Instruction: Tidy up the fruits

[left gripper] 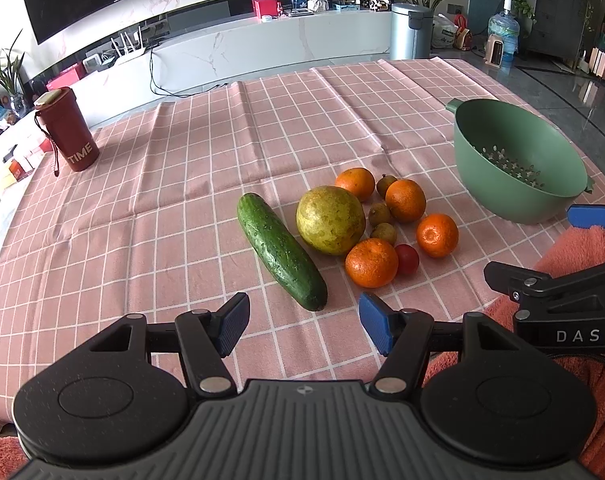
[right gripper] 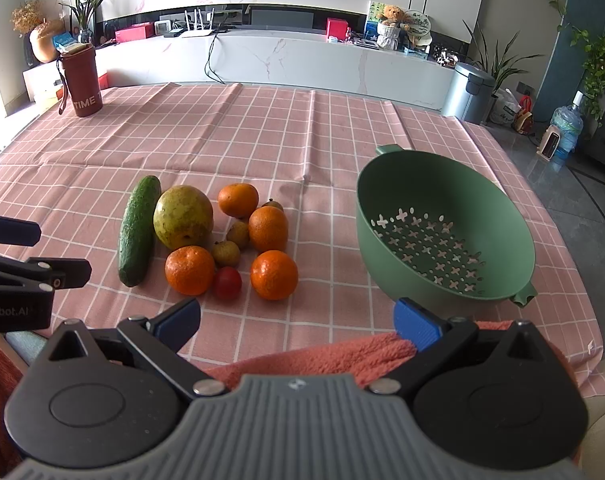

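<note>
A cucumber (left gripper: 280, 250) (right gripper: 138, 230), a large yellow-green fruit (left gripper: 329, 220) (right gripper: 183, 216), several oranges (left gripper: 371, 263) (right gripper: 273, 275), small brown fruits (left gripper: 379, 213) (right gripper: 225, 252) and a red tomato (left gripper: 407, 259) (right gripper: 227, 283) lie grouped on the pink checked tablecloth (left gripper: 182, 220) (right gripper: 242, 140). An empty green colander (left gripper: 518, 160) (right gripper: 442, 232) stands to their right. My left gripper (left gripper: 304, 326) is open and empty, just short of the cucumber's near end. My right gripper (right gripper: 298, 322) is open and empty at the table's front edge, before the oranges and colander.
A red tumbler marked TIME (left gripper: 68, 134) (right gripper: 82, 82) stands at the table's far left. A fuzzy coral cloth (right gripper: 322, 356) (left gripper: 574, 248) lies along the front edge. Each gripper shows at the side of the other's view (left gripper: 558, 292) (right gripper: 26, 280).
</note>
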Demonstrator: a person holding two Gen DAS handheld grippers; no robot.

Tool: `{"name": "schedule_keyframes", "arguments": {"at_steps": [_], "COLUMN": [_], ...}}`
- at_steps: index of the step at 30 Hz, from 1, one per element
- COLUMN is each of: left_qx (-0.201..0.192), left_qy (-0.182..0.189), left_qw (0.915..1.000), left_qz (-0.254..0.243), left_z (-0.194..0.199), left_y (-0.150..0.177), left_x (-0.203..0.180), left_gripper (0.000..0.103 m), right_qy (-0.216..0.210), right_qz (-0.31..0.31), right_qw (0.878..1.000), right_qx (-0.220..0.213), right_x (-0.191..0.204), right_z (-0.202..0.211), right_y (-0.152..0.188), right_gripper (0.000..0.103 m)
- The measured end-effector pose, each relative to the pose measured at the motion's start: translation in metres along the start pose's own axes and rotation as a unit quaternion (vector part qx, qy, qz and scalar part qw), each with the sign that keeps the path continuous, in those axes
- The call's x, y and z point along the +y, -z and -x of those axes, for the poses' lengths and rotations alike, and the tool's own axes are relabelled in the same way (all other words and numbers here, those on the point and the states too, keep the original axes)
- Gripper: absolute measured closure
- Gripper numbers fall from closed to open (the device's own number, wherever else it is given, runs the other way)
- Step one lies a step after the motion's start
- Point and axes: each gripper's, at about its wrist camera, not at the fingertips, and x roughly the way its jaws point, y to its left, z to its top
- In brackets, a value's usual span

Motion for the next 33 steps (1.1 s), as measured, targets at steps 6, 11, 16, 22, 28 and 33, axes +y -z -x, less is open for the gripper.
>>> {"name": "schedule_keyframes", "arguments": {"at_steps": [6, 11, 16, 22, 28, 33], "left_qx": [0.0, -0.004, -0.002, 0.022, 0.059, 0.074], "left_qy": [0.005, 0.025, 0.048, 0.063, 0.08, 0.088], "left_qw": [1.0, 0.9996, 0.9982, 0.996, 0.9875, 0.9808], "left_qz": [0.004, 0.013, 0.035, 0.059, 0.122, 0.157], "left_z": [-0.001, -0.002, -0.009, -0.03, -0.067, -0.093], "left_y": [-0.002, -0.008, -0.018, -0.03, -0.04, -0.043], "left_x": [0.001, 0.009, 0.022, 0.036, 0.066, 0.083], "left_gripper": [0.029, 0.029, 0.036, 0.047, 0.054, 0.054], "right_qy": [0.002, -0.009, -0.043, -0.095, -0.143, -0.155], "right_qz": [0.002, 0.0, -0.014, -0.018, -0.017, 0.006], "right_qw": [1.0, 1.0, 0.999, 0.995, 0.989, 0.987], "right_qx": [0.002, 0.004, 0.007, 0.01, 0.021, 0.031], "right_x": [-0.001, -0.002, -0.004, 0.005, 0.021, 0.041], "right_z": [-0.001, 0.0, -0.001, -0.018, -0.047, -0.075], "right_y": [0.001, -0.001, -0.009, -0.025, -0.045, -0.061], "right_gripper": [0.004, 0.004, 0.006, 0.034, 0.041, 0.041]}}
